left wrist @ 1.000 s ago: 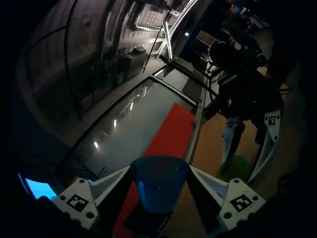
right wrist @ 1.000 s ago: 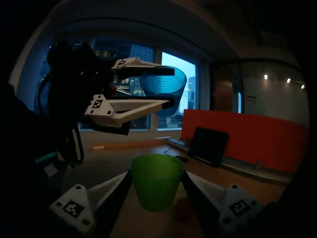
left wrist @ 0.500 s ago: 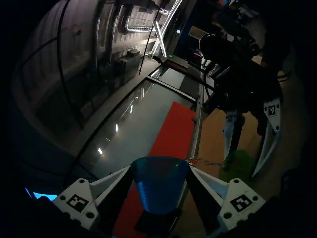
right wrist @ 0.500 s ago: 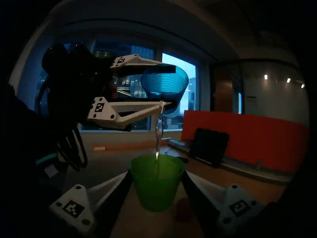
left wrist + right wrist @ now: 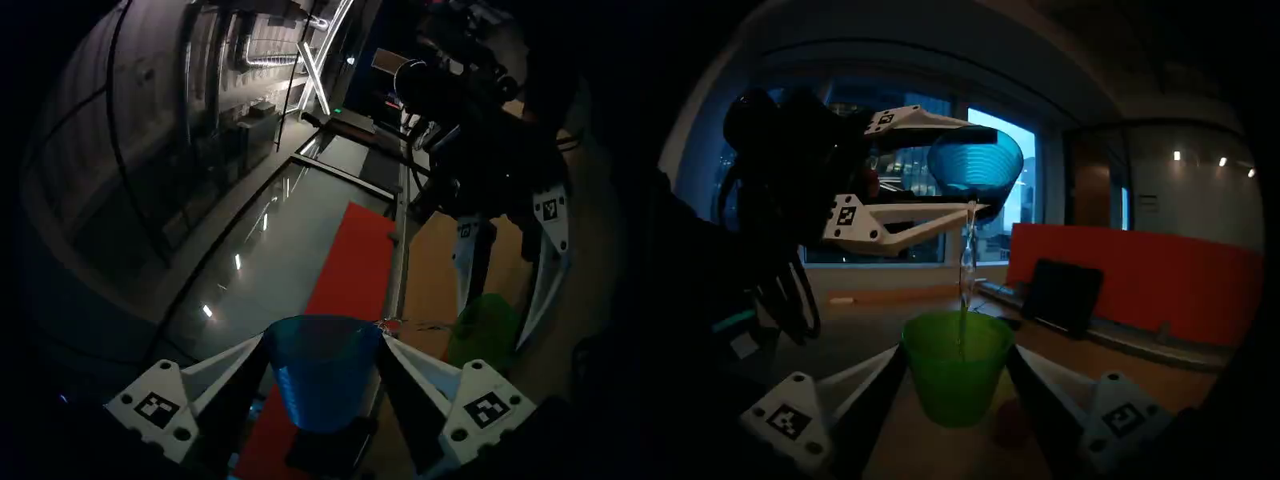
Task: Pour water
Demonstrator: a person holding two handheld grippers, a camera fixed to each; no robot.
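Left gripper: your left gripper is clamped on the blue cup, with one finger pressed to each side of its wall.
Blue cup: it is translucent blue plastic that narrows toward the base, with faint rings round the wall. In the right gripper view you hold it high and tipped well over, so its mouth faces outward and down.
Water: a thin, clear stream leaves the lowest point of the blue cup's lip. It falls almost straight down, glinting and twisting a little, and enters the mouth of the green cup.
Right gripper: your right gripper is closed on the green cup, with both fingers against its sides.
Green cup: it is translucent green plastic, upright with its mouth open to the top. It sits right below the blue cup's lip, and the two cups are apart, joined only by the stream.
Tabletop: brown wood lies beneath the green cup. You cannot tell whether the cup rests on it or is held just above.
Room: it is dim, with a window behind the blue cup and a red panel to the right.
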